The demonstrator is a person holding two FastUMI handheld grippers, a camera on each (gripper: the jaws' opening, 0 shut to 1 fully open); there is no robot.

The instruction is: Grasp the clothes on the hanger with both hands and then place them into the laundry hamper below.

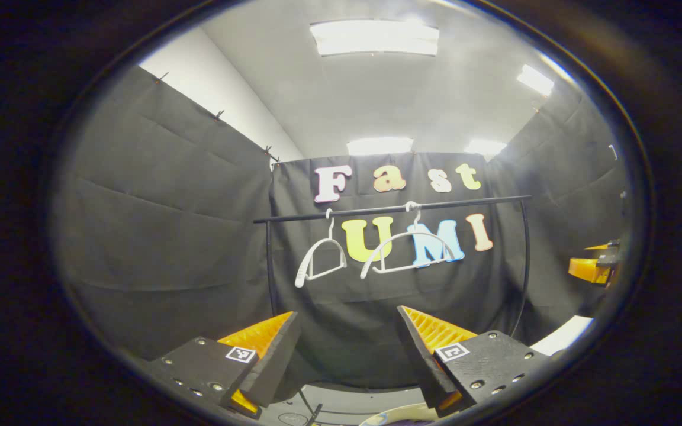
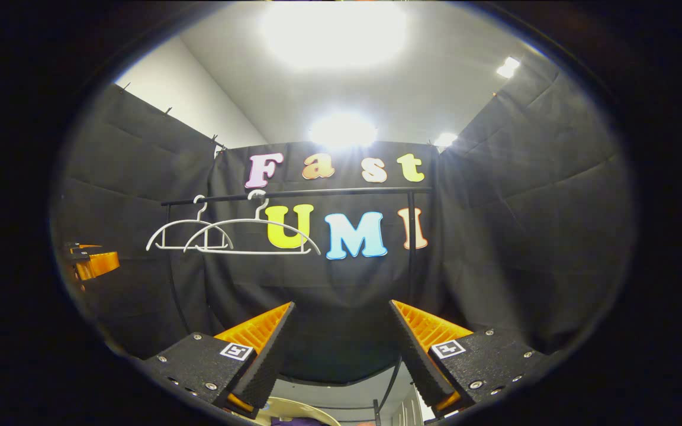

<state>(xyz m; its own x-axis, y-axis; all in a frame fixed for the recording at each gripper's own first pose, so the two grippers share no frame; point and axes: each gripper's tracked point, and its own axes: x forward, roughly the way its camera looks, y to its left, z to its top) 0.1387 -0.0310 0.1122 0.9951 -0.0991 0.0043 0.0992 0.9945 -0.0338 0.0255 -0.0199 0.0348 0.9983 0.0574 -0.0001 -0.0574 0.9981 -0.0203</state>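
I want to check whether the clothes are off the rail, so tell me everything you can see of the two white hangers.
The two white, plastic-looking hangers hang by their hooks side by side from the thin black horizontal rail before the black cloth wall. Both are bare: no garment on either. Each has curved shoulders and a straight bottom bar. In the left gripper view the left one is turned nearly edge-on, while the other faces more squarely. Neither gripper touches them.

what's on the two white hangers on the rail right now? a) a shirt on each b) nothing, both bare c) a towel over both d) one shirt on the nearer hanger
b: in the left gripper view both white hangers hang bare from the black rail, with no cloth on either.
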